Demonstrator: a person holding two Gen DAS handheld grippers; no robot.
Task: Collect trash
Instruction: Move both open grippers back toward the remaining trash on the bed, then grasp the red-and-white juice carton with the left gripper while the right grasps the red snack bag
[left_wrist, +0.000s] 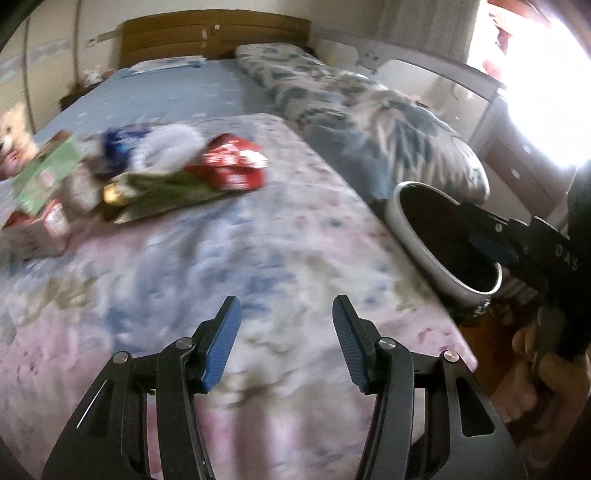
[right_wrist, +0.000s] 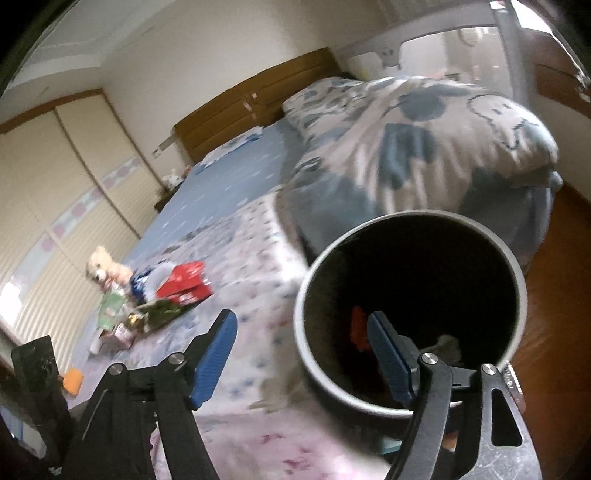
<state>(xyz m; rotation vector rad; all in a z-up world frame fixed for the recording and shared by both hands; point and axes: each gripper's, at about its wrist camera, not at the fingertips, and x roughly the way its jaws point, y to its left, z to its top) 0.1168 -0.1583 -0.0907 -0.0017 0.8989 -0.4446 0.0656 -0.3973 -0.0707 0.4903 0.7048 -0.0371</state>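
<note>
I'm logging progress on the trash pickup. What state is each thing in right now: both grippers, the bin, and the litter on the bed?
Left gripper: open, nothing between the jaws, over the floral bedcover.
Right gripper: open, empty, at the bin's rim.
Trash bin: upright beside the bed, some scraps inside.
Red wrapper: lying on the bed, uncollected.
Green carton: on the bed, uncollected.
Dark green packet: lying flat, uncollected.

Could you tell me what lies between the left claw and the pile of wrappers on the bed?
Only bare floral bedspread: nothing sits between the left claw and the wrappers. The left wrist view shows it.
</note>
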